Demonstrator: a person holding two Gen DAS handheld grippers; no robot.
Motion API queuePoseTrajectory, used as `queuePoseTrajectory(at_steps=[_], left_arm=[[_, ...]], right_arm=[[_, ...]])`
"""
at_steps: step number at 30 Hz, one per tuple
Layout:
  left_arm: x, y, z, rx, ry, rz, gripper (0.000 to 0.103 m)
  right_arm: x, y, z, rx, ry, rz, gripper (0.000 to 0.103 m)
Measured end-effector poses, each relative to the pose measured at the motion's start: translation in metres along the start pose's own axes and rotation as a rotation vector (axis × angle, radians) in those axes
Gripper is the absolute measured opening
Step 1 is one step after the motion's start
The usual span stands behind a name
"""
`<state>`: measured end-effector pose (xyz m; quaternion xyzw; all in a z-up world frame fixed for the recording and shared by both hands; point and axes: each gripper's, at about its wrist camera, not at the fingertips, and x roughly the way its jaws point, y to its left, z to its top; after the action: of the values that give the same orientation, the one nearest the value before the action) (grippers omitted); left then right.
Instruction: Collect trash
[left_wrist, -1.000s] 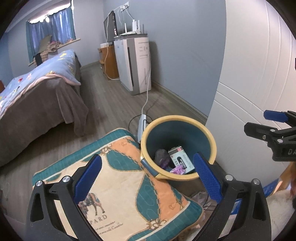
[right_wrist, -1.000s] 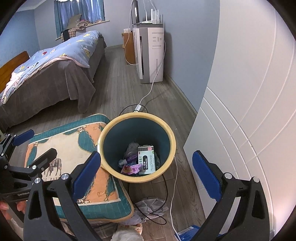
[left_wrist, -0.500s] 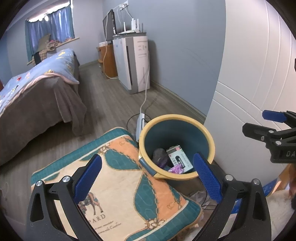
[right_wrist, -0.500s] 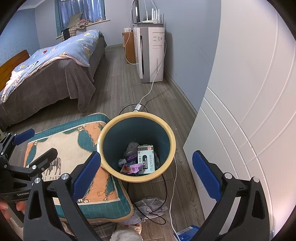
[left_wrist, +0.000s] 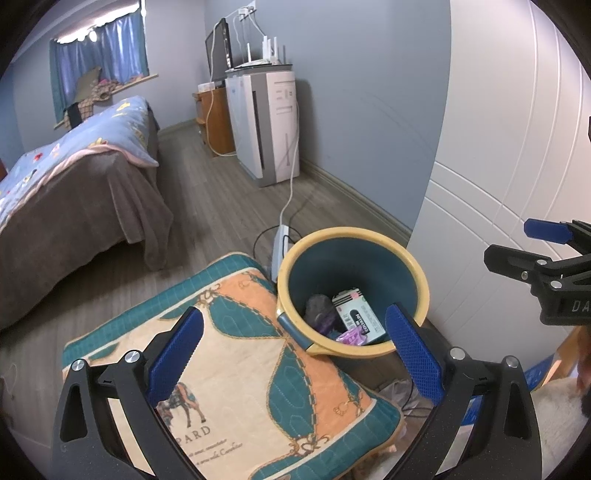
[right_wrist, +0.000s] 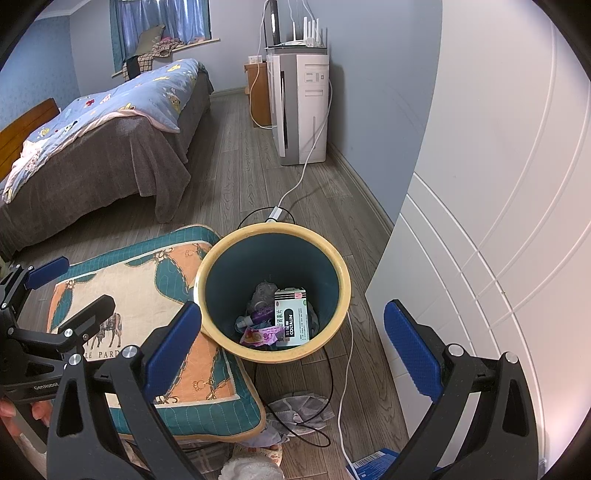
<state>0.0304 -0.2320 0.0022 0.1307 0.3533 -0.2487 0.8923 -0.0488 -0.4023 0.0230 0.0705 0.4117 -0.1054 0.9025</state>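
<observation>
Both grippers wide open, empty: left gripper (left_wrist: 293, 349), right gripper (right_wrist: 291, 338) hover over the yellow-rimmed bin (right_wrist: 272, 232) beside the cushion (right_wrist: 129, 295). Inside: medicine carton (right_wrist: 291, 319), purple wrapper (right_wrist: 258, 336). Likely light, carton crushable; pinch its narrow sides.

Both wrist views look steeply down from nearby at the yellow-rimmed teal plastic trash bin (left_wrist: 352, 291) (right_wrist: 272, 291) and patterned cushion (left_wrist: 236, 373) (right_wrist: 147, 325); the right view looks more directly into the bin.
</observation>
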Motion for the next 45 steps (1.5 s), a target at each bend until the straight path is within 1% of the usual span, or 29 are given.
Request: queuePoseTrajectory(at_steps=[29, 45], left_arm=[[0.0003, 0.0001, -0.0018, 0.006, 0.002, -0.001, 0.098], [0.0016, 0.0013, -0.0063, 0.012, 0.008, -0.014, 0.098]], right_arm=[[-0.0003, 0.0, 0.0006, -0.001, 0.0, -0.001, 0.097], [-0.0004, -0.0002, 0.0011, -0.002, 0.001, -0.001, 0.097]])
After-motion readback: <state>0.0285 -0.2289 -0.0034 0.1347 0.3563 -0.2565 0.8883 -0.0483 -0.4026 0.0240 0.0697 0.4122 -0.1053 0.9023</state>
